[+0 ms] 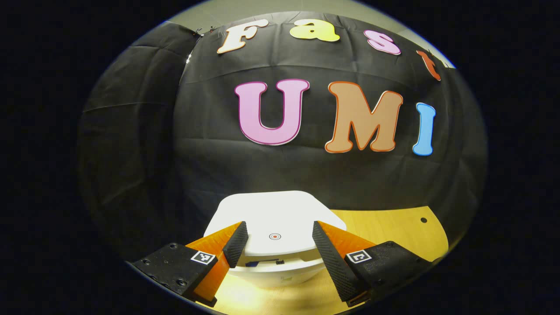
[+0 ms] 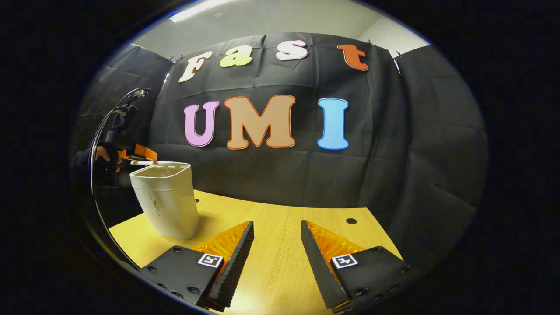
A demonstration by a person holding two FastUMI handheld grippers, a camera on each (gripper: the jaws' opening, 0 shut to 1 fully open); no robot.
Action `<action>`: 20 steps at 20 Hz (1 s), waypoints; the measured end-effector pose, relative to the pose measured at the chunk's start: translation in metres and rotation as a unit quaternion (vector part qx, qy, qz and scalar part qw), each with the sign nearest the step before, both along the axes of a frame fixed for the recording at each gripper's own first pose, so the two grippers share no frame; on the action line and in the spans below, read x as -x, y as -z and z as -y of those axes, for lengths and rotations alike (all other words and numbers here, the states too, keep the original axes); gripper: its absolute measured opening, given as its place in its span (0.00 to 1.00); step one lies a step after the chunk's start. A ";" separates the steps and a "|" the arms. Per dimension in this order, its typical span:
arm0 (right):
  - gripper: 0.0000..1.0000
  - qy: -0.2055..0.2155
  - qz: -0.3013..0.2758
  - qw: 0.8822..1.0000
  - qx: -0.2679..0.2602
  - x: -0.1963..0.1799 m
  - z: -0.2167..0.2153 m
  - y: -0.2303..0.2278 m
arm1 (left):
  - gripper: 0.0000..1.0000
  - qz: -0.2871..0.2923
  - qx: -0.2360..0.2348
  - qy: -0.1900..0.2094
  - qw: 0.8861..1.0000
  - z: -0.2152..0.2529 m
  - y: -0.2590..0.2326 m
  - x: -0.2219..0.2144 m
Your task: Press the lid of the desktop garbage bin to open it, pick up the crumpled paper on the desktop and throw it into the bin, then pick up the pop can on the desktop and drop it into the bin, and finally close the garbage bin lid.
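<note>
The white desktop bin [image 2: 166,201] stands on the left part of the wooden table [image 2: 280,214]. Its lid [image 1: 271,210] lies close in front of me in the left gripper view, with a small round mark [image 1: 274,236] near its front edge and a dark gap under that edge. My left gripper [image 1: 276,234] is open, with its fingertips over the front of the lid, one on each side of the mark. The right gripper view shows that left gripper [image 2: 146,156] at the bin's top left rim, held by a hand [image 2: 103,154]. My right gripper [image 2: 275,229] is open over bare table, right of the bin.
The black cloth wall closes off the back and sides of the table. A small round hole [image 2: 351,221] sits in the tabletop near the wall. Bare wood [image 1: 385,227] stretches to the right of the bin.
</note>
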State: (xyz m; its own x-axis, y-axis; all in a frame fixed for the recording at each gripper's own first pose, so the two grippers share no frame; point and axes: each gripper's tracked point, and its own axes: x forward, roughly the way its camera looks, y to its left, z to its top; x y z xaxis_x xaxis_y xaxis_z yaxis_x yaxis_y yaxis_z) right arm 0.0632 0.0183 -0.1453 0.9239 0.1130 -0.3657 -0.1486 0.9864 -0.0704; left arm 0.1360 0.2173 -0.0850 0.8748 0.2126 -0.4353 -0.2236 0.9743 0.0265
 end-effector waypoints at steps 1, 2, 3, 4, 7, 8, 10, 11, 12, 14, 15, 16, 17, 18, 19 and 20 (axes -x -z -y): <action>0.75 -0.001 0.000 1.000 0.000 0.000 -0.001 0.001 | 0.93 -0.007 0.001 0.001 1.000 0.002 0.007 0.002; 0.80 -0.002 -0.001 1.000 0.000 -0.002 -0.002 0.001 | 0.93 -0.015 0.001 0.005 1.000 0.005 0.015 0.004; 0.75 -0.004 -0.001 1.000 -0.001 -0.002 -0.004 0.001 | 0.94 -0.026 -0.002 0.007 1.000 0.007 0.022 0.006; 0.76 -0.006 -0.001 1.000 -0.002 -0.003 -0.005 0.001 | 0.94 -0.027 -0.010 0.008 1.000 0.006 0.021 0.009; 0.80 -0.014 -0.005 1.000 -0.003 -0.004 -0.011 0.007 | 0.94 -0.025 0.005 0.026 0.999 0.012 0.026 0.003; 0.76 -0.013 -0.005 1.000 -0.004 -0.004 -0.012 0.009 | 0.95 -0.023 0.013 0.027 0.999 0.012 0.029 0.003; 0.76 -0.015 -0.010 1.000 -0.011 -0.004 -0.017 0.012 | 0.94 -0.019 0.009 0.030 0.999 0.012 0.027 0.002; 0.76 -0.016 -0.010 1.000 -0.014 -0.004 -0.019 0.012 | 0.93 -0.012 0.011 0.032 0.999 0.013 0.026 0.000; 0.76 -0.017 -0.007 1.000 -0.015 -0.006 -0.021 0.008 | 0.93 -0.001 0.004 0.035 0.999 0.014 0.022 -0.001; 0.80 -0.013 0.008 1.000 -0.015 -0.006 -0.017 -0.004 | 0.90 0.019 0.001 0.035 0.999 0.016 0.014 -0.003; 0.76 -0.011 0.018 1.000 -0.014 -0.007 -0.014 -0.011 | 0.93 0.034 -0.006 0.032 0.999 0.015 0.005 -0.004; 0.76 -0.007 0.026 1.000 -0.014 -0.008 -0.011 -0.018 | 0.94 0.062 -0.015 0.026 0.998 0.013 -0.009 -0.007; 0.76 -0.003 0.033 0.999 -0.016 -0.009 -0.010 -0.025 | 0.93 0.091 -0.022 0.020 0.995 0.012 -0.026 -0.007; 0.76 -0.001 0.040 0.999 -0.020 -0.010 -0.008 -0.033 | 0.93 0.120 -0.023 0.022 0.992 0.015 -0.044 -0.009; 0.76 0.001 0.047 0.999 -0.022 -0.010 -0.006 -0.039 | 0.93 0.145 -0.024 0.026 0.989 0.023 -0.063 -0.008; 0.76 0.004 0.055 0.998 -0.022 -0.010 -0.004 -0.047 | 0.93 0.169 -0.027 0.035 0.985 0.033 -0.079 -0.005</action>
